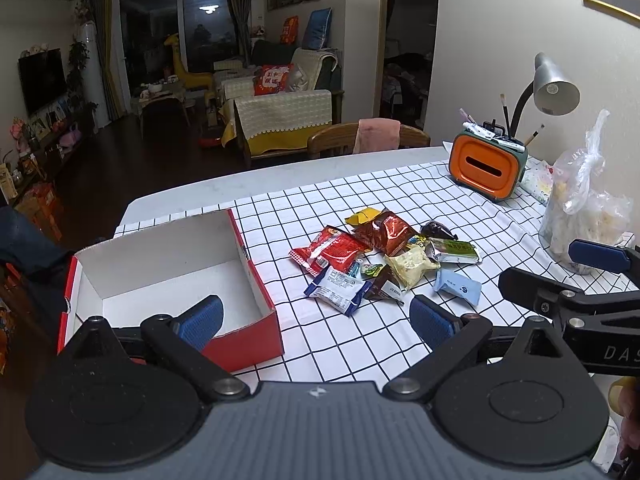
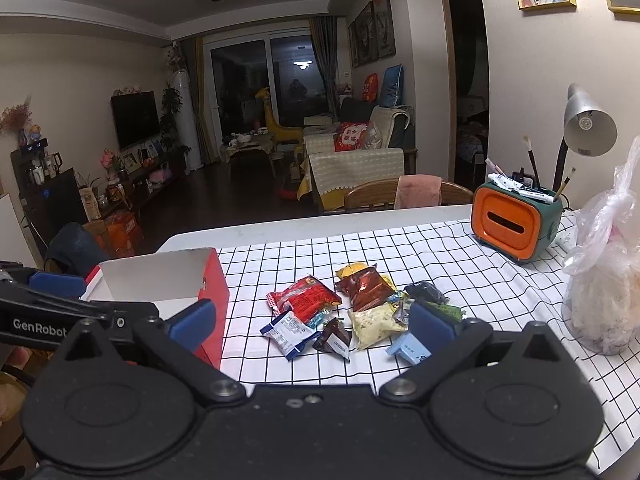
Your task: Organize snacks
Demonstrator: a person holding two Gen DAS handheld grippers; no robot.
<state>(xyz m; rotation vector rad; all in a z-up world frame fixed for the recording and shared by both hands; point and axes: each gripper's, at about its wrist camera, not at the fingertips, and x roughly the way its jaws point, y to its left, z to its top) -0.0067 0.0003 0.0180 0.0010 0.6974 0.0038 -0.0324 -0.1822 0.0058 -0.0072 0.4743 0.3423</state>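
A pile of snack packets (image 1: pixel 380 256) (image 2: pixel 356 308) lies on the checked tablecloth: a red packet (image 1: pixel 332 252), a brown one (image 1: pixel 384 232), a white-blue one (image 1: pixel 340 290), a pale blue one (image 1: pixel 458 288). An open red box (image 1: pixel 168 280) (image 2: pixel 188 284) with a white, bare inside stands to the pile's left. My left gripper (image 1: pixel 316 322) is open, held above the table between box and pile, nothing between its blue pads. My right gripper (image 2: pixel 312 326) is open too, just short of the pile, holding nothing. Each gripper shows at the edge of the other's view.
An orange-and-green pen holder (image 1: pixel 486 168) (image 2: pixel 514 224) stands at the back right beside a grey desk lamp (image 1: pixel 554 84). A clear plastic bag (image 1: pixel 588 208) (image 2: pixel 604 280) of food sits at the right. A wooden chair (image 1: pixel 368 140) stands behind the table's far edge.
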